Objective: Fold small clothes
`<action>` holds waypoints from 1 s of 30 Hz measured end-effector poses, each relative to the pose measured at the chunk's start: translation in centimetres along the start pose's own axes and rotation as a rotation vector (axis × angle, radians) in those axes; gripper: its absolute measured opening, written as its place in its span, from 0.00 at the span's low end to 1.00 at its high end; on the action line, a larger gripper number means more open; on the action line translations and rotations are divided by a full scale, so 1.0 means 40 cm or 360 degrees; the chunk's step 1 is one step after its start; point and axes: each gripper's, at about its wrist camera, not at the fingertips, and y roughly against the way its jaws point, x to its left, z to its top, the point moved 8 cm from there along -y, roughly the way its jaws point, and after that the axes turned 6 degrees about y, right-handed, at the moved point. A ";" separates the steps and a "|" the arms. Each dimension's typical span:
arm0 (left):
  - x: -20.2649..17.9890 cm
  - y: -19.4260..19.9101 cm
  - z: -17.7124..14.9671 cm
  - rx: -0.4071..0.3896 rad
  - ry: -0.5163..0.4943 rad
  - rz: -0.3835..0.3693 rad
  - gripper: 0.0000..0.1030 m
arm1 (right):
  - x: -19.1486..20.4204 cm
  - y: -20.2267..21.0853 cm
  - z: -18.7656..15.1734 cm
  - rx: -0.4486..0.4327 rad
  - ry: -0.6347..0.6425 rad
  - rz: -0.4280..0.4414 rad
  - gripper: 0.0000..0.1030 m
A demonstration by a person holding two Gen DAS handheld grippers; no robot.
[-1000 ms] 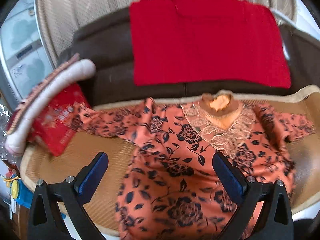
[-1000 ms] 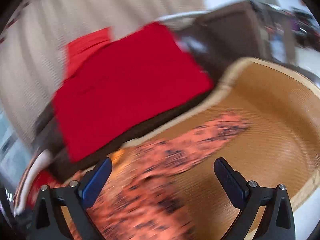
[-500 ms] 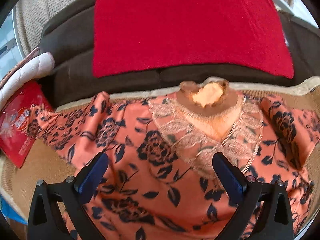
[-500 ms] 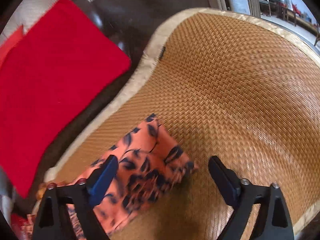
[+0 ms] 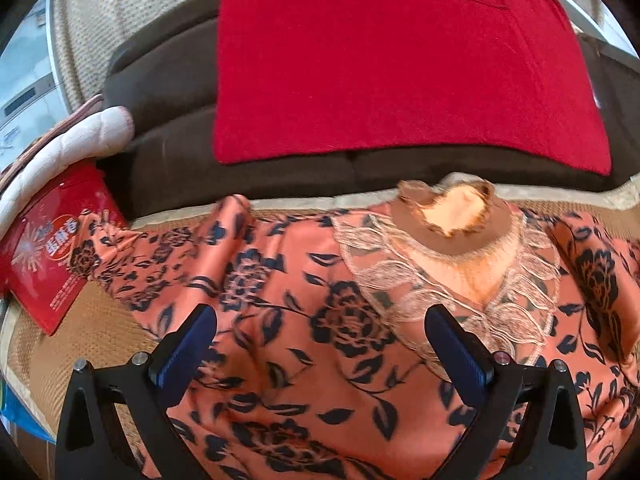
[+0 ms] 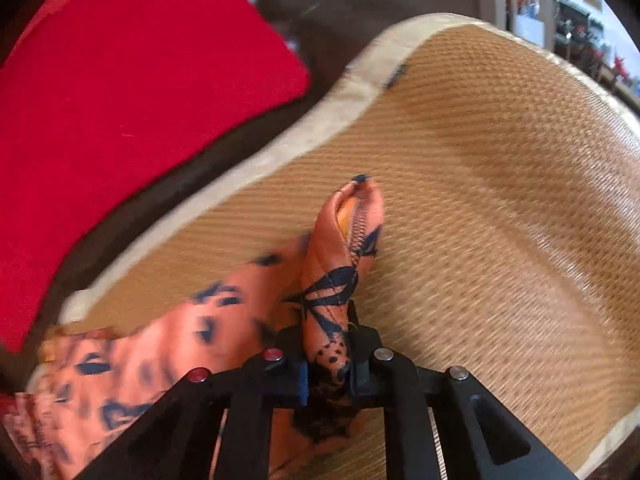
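Observation:
An orange blouse (image 5: 320, 320) with a dark floral print and a lace collar lies spread face up on a woven mat (image 5: 92, 328). Its left sleeve stretches toward a red packet. My left gripper (image 5: 320, 344) is open and empty, hovering over the blouse's chest. In the right wrist view my right gripper (image 6: 326, 372) is shut on the cuff of the blouse's right sleeve (image 6: 340, 264), and the sleeve end stands up between the fingers above the mat (image 6: 500, 220).
A red cloth (image 5: 400, 60) hangs over the dark sofa back (image 5: 168, 92) behind the mat; it also shows in the right wrist view (image 6: 120, 100). A red packet (image 5: 48, 248) and a pale padded roll (image 5: 68, 152) lie at the left.
My right gripper has closed on the sleeve cuff and lifted it off the mat. My left gripper has shifted slightly left over the blouse and stays open.

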 end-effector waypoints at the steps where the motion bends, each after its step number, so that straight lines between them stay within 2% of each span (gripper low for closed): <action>1: 0.014 0.000 0.003 -0.0009 0.0015 0.0011 1.00 | 0.015 0.017 -0.001 -0.0033 -0.0001 0.0054 0.13; 3: 0.051 0.002 0.012 -0.0023 0.0050 0.0034 1.00 | 0.068 0.067 -0.003 -0.0089 0.0006 0.0169 0.13; 5: 0.082 0.007 0.020 -0.0036 0.0087 0.0051 1.00 | 0.168 0.136 -0.004 -0.0154 0.0039 0.0343 0.13; 11: 0.211 0.030 0.040 -0.0087 0.0226 0.0144 1.00 | 0.490 0.288 -0.065 -0.0189 0.0174 0.0776 0.13; 14: 0.284 0.034 0.040 -0.0086 0.0301 0.0200 1.00 | 0.672 0.339 -0.136 -0.0153 0.0251 0.0987 0.13; 18: 0.370 0.031 0.031 -0.0102 0.0383 0.0243 1.00 | 0.856 0.346 -0.238 -0.0050 0.0308 0.1204 0.13; 22: 0.449 0.030 0.015 -0.0101 0.0445 0.0284 1.00 | 0.984 0.310 -0.334 0.0046 0.0335 0.1301 0.17; 25: 0.495 0.022 0.009 -0.0099 0.0478 0.0309 1.00 | 1.043 0.263 -0.411 0.0229 0.0384 0.1285 0.33; 26: 0.509 0.017 0.006 -0.0090 0.0493 0.0316 1.00 | 1.054 0.261 -0.434 0.0262 0.0418 0.1277 0.44; 27: 0.515 0.016 0.004 -0.0084 0.0502 0.0318 1.00 | 1.063 0.253 -0.446 0.0276 0.0448 0.1276 0.65; 28: 0.522 0.012 0.003 -0.0079 0.0511 0.0319 1.00 | 1.069 0.255 -0.452 0.0253 0.0460 0.1301 0.73; 29: 0.525 0.010 0.003 -0.0076 0.0515 0.0319 1.00 | 1.068 0.264 -0.450 0.0211 0.0455 0.1326 0.79; 30: 0.525 0.006 0.003 -0.0072 0.0517 0.0319 1.00 | 1.055 0.269 -0.430 0.0160 0.0444 0.1352 0.79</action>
